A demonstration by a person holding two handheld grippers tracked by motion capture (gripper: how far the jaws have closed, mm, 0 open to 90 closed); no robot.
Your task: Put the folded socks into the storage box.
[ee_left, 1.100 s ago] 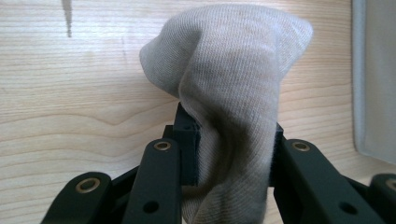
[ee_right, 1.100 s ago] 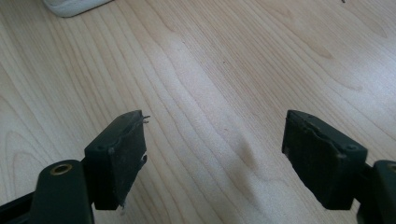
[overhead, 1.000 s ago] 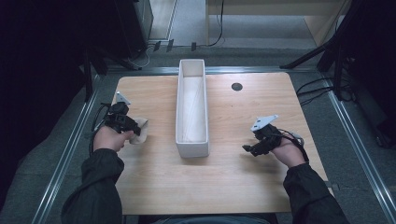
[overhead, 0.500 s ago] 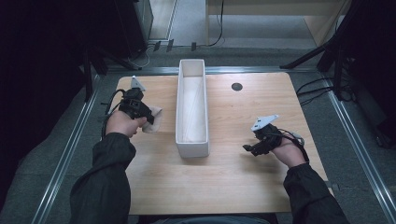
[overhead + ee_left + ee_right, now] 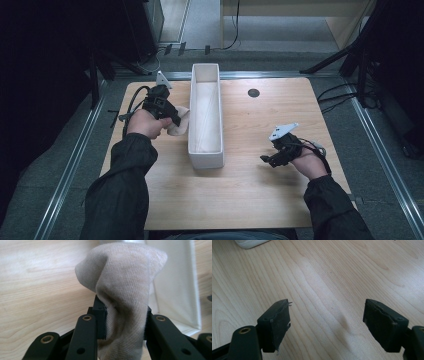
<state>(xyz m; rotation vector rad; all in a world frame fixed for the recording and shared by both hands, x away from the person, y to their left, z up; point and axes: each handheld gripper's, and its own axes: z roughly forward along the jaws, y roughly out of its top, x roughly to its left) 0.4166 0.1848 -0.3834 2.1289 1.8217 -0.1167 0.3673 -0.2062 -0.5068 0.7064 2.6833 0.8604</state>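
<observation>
Sock lifted, not yet binned

Left tongs (image 5: 122, 322) grip the sock (image 5: 125, 285) just beside the bin (image 5: 205, 120) (drop remains); right tongs (image 5: 332, 325) rest open over the bench (image 5: 250, 195).

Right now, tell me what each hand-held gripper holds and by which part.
The left hand-held gripper clamps a grey-white sock across its bunched middle. The right hand-held gripper is open, holding nothing.
</observation>
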